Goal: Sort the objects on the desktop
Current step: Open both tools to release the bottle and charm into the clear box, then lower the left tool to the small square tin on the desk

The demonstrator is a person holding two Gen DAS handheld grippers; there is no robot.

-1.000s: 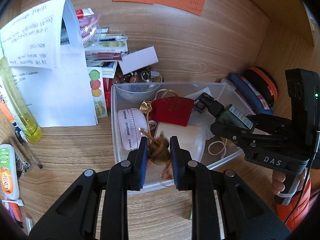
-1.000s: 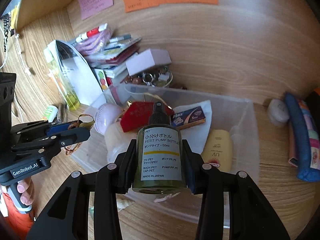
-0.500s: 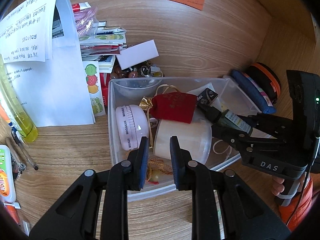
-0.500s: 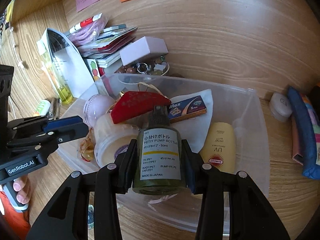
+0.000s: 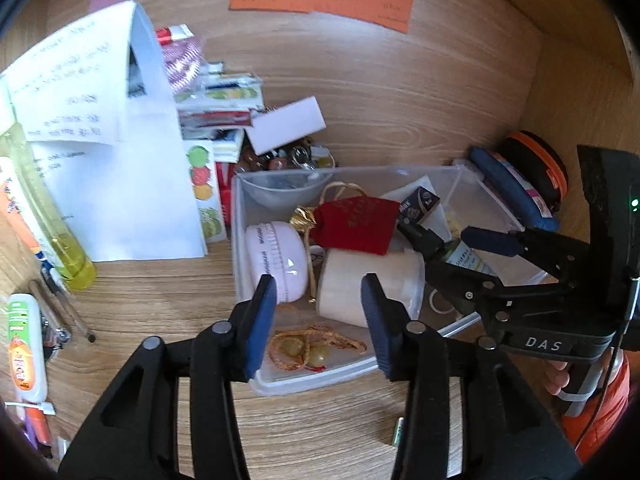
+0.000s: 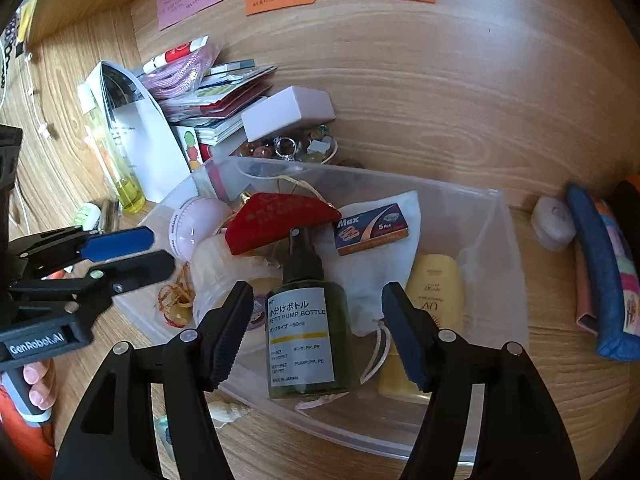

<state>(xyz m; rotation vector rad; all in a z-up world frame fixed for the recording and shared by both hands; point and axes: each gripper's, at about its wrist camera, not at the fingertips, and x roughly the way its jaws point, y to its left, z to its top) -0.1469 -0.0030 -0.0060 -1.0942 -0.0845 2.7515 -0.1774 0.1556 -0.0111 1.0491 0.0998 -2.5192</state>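
A clear plastic bin (image 5: 500, 204) (image 6: 508, 248) sits on the wooden desk. It holds a red pouch (image 5: 356, 224), a pink round case (image 5: 276, 256), a white jar (image 5: 372, 284), a blue Max box (image 6: 370, 230) and a yellow UV tube (image 6: 434, 292). A gold-corded bead charm (image 5: 308, 346) lies at the bin's near edge under my open left gripper (image 5: 318, 312). A green pump bottle (image 6: 302, 320) lies in the bin between the spread fingers of my open right gripper (image 6: 316, 326), which do not touch it.
Left of the bin stand folded white paper (image 5: 120, 184), a yellow bottle (image 5: 44, 216), pens (image 5: 60, 312) and a glue bottle (image 5: 24, 344). Behind are stacked cards, a white box (image 5: 288, 128) and beads. Blue and orange pouches (image 5: 516, 188) lie right. A small shell (image 6: 228, 412) lies on the desk.
Both grippers have opened. The left let go of the bead charm, which now lies in the bin. The right let go of the pump bottle, which dropped into the bin.
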